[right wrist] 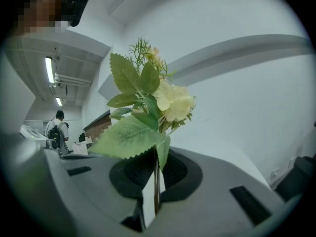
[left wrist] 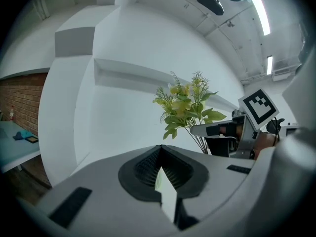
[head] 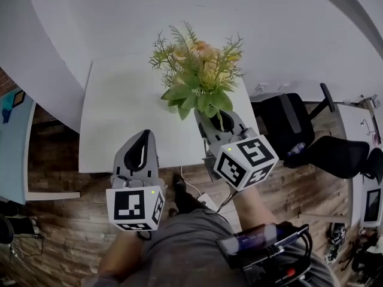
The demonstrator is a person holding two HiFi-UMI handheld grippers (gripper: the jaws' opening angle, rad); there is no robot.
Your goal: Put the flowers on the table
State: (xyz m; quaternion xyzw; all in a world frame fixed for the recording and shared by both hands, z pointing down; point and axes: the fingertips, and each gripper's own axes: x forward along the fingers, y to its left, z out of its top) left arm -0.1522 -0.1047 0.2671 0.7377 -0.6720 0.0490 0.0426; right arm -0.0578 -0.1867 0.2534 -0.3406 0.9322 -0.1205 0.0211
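Observation:
A bunch of artificial flowers (head: pixel 197 70) with green leaves and pale yellow and peach blooms stands upright in my right gripper (head: pixel 216 119), which is shut on the thin stems. It hangs over the near right part of the white table (head: pixel 119 112). In the right gripper view the stems (right wrist: pixel 157 179) run down between the closed jaws, and the leaves and a cream bloom (right wrist: pixel 173 101) fill the middle. My left gripper (head: pixel 141 148) is shut with nothing in it, over the table's front edge. From the left gripper view the flowers (left wrist: pixel 185 107) and the right gripper (left wrist: pixel 222 129) appear to the right.
Black office chairs (head: pixel 299 124) stand right of the table on the wooden floor (head: pixel 60 220). A light blue table (head: pixel 12 142) lies at the far left. White walls (head: pixel 269 28) curve behind the table. A person (right wrist: pixel 58 130) stands far off.

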